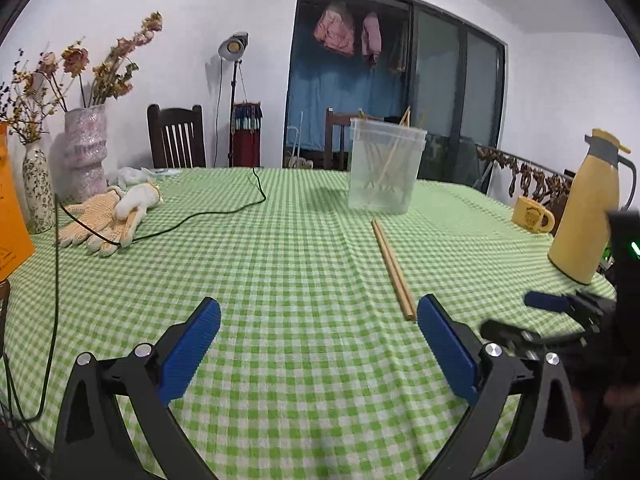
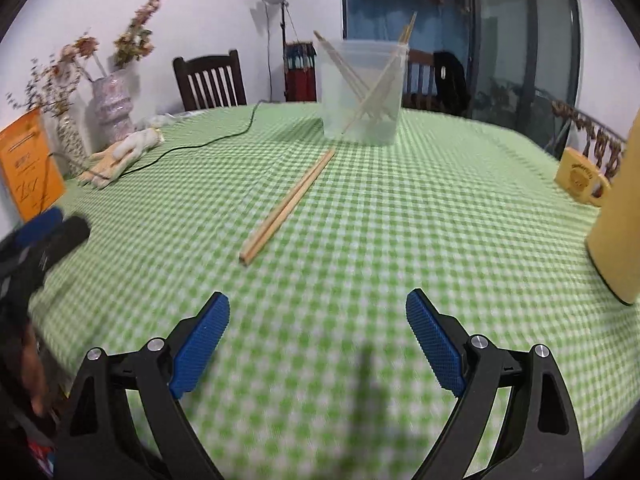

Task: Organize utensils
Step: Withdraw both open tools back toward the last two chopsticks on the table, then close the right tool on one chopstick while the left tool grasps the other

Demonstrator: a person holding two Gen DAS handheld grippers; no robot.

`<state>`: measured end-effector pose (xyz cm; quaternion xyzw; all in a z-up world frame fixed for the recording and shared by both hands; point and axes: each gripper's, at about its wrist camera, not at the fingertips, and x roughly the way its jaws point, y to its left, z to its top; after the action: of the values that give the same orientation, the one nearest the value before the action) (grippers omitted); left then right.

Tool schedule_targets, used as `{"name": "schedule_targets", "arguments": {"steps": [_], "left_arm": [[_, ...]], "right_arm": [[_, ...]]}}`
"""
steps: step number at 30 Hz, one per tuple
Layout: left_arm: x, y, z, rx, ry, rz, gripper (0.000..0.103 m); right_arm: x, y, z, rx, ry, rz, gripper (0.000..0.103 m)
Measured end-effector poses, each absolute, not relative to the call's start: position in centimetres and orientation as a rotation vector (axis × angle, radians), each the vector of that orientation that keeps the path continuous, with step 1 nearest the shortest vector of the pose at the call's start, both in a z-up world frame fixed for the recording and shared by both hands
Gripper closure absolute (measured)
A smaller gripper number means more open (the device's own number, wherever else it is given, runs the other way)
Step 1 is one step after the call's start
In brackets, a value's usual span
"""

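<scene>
Left wrist only: thermos lid (image 1: 608,142), handle.

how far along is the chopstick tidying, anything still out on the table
Done: several chopsticks already stand in the clear tub. In hand: nothing; the left tool and right tool are both open and empty above the checked cloth. Left: one pair of chopsticks lies flat on the cloth in front of the tub, untouched, and needs picking up and dropping in.

Chopsticks (image 1: 393,269) before container (image 1: 384,168)
</scene>
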<state>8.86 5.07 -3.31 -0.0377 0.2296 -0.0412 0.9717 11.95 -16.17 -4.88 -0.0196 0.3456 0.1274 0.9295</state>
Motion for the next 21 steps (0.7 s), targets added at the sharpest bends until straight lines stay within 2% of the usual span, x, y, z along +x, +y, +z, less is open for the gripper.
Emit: {"name": "schedule_targets", "arguments": {"steps": [10,21], "left_arm": [[13.3,6.6,-4.0,-0.073,0.562,-0.079,0.008],[17.7,7.7,-4.4,-0.082,0.642,-0.074,0.008]], "right_arm": [[19.1,-13.3,-5.8,-0.116,0.827,0.176,0.017],[22.0,-12.6,-7.1,-0.127,0.894,0.153,0.017]]}}
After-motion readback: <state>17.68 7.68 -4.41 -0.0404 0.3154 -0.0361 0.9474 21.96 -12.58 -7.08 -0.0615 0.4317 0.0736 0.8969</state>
